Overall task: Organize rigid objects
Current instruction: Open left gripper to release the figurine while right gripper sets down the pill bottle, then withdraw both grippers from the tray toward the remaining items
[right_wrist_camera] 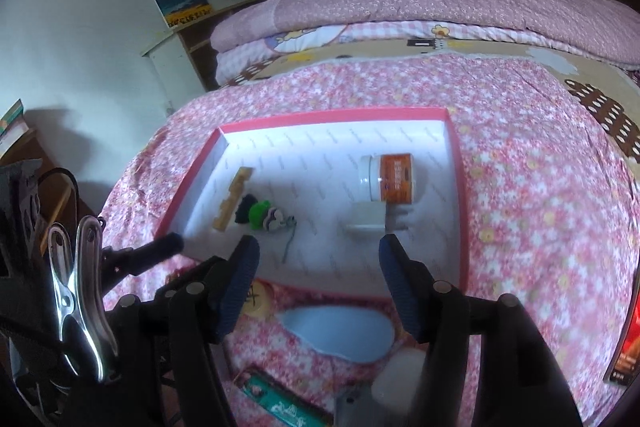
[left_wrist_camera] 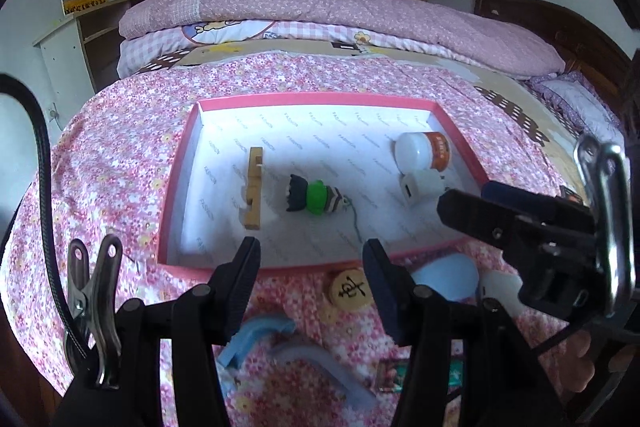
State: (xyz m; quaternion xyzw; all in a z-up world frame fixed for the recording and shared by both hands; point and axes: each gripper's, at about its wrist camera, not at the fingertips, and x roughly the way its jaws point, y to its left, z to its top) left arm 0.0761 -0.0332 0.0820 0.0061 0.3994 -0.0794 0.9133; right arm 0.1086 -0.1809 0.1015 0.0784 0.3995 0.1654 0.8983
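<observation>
A pink-rimmed white tray [left_wrist_camera: 178,179] [right_wrist_camera: 332,115] lies on the flowered bedspread. Inside it are a wooden block [left_wrist_camera: 253,187] [right_wrist_camera: 234,199], a small doll with a green body [left_wrist_camera: 314,197] [right_wrist_camera: 262,214], a white jar with an orange label [left_wrist_camera: 422,151] [right_wrist_camera: 390,177] and a white charger plug [left_wrist_camera: 420,187] [right_wrist_camera: 366,223]. My left gripper [left_wrist_camera: 312,267] hangs open over the tray's near rim with nothing between its fingers. My right gripper [right_wrist_camera: 320,261] is open and empty just short of the plug. Its fingertip [left_wrist_camera: 452,203] reaches in from the right.
On the bedspread in front of the tray lie a round wooden chess piece [left_wrist_camera: 348,291] [right_wrist_camera: 254,301], a pale blue oval [left_wrist_camera: 448,277] [right_wrist_camera: 340,331], a blue clip [left_wrist_camera: 256,339], a greyish handle [left_wrist_camera: 320,367] and a green card [right_wrist_camera: 280,403]. A folded quilt [left_wrist_camera: 320,7] lies beyond.
</observation>
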